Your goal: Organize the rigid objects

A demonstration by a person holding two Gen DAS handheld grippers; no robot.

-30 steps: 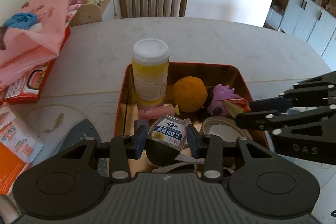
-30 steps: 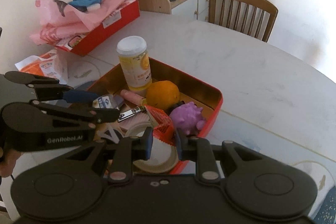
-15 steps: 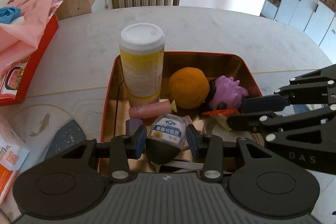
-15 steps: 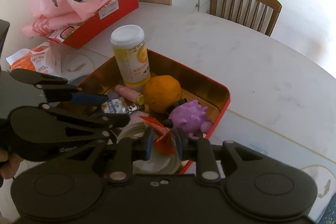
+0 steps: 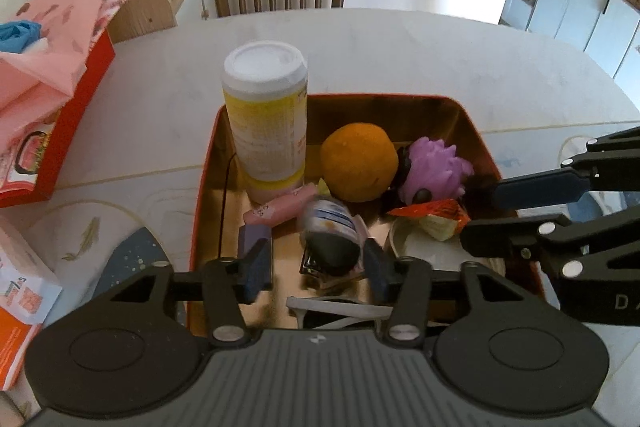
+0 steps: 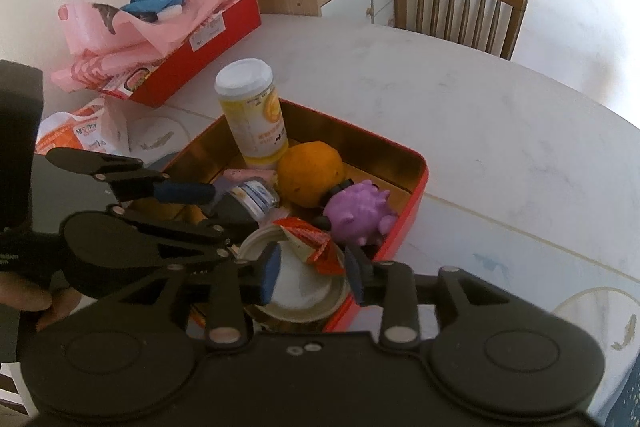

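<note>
A: Left wrist view first. The left gripper [image 5: 316, 269] hangs over the near end of the red tin tray [image 5: 202, 187], and its jaws have just been opening. The small bottle with the dark cap [image 5: 330, 233] lies blurred between them, nearer the right-hand pad, and no pad presses on it.

B: What else is in the tray?

A: A tall yellow canister with a white lid [image 5: 266, 115] at eleven o'clock, an orange [image 5: 359, 161] at twelve, a purple spiky toy [image 5: 434, 165] at one, and a pink tube [image 5: 280, 209] just behind the bottle. The right gripper comes in from three o'clock, above a red-orange wrapper [image 5: 434, 215].

B: And the right wrist view?

A: The right gripper [image 6: 312, 275] has also just been opening its jaws. The wrapper [image 6: 314, 241] sits between the spread pads, free of them, on a round white lid [image 6: 296, 289] at the tray's near corner. The left gripper [image 6: 208, 205] is at nine o'clock, the bottle [image 6: 256, 197] at its tips.
</note>
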